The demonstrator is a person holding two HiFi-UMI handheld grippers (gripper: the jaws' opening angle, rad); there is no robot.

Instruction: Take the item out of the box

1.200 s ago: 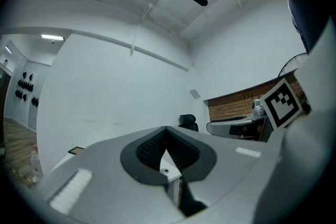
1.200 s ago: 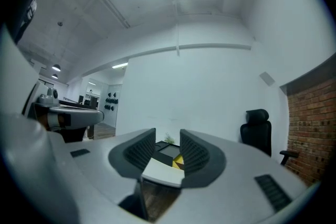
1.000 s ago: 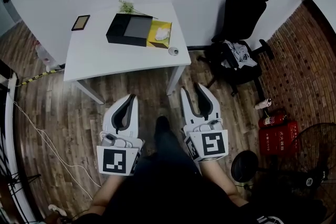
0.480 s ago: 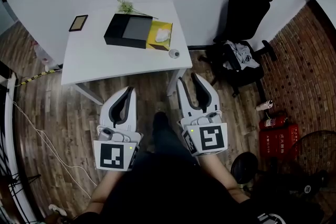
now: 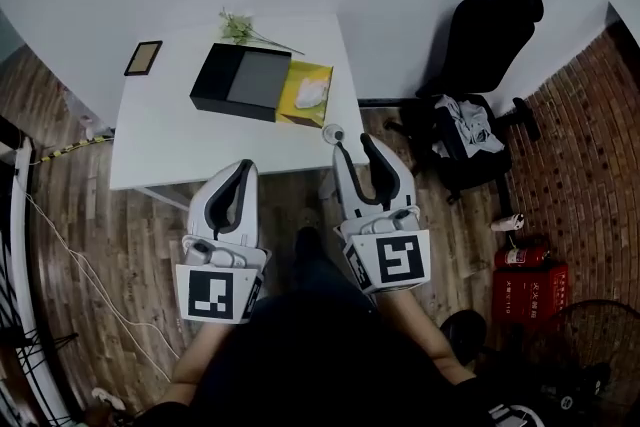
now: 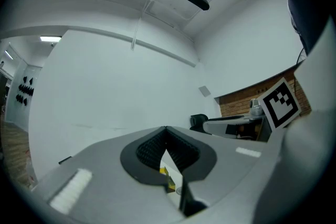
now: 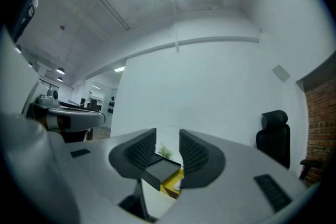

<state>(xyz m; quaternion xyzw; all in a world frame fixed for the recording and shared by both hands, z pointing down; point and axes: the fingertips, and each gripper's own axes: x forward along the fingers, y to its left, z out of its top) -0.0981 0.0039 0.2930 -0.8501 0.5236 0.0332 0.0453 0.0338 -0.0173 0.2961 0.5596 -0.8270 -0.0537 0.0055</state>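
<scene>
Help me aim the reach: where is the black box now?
In the head view the black box sits toward the far right of the white table, the yellow pack just right of it and a green sprig behind it.

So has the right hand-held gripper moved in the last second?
Yes. The right hand-held gripper has moved forward toward the white table; its tips now reach the table's near edge.

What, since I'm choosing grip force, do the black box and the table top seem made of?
Black box: matte black walls, a grey panel and crisp edges, so probably rigid cardboard, though plastic is possible. Table top: an even, smooth white surface with a thin edge, likely laminate or painted board.
</scene>
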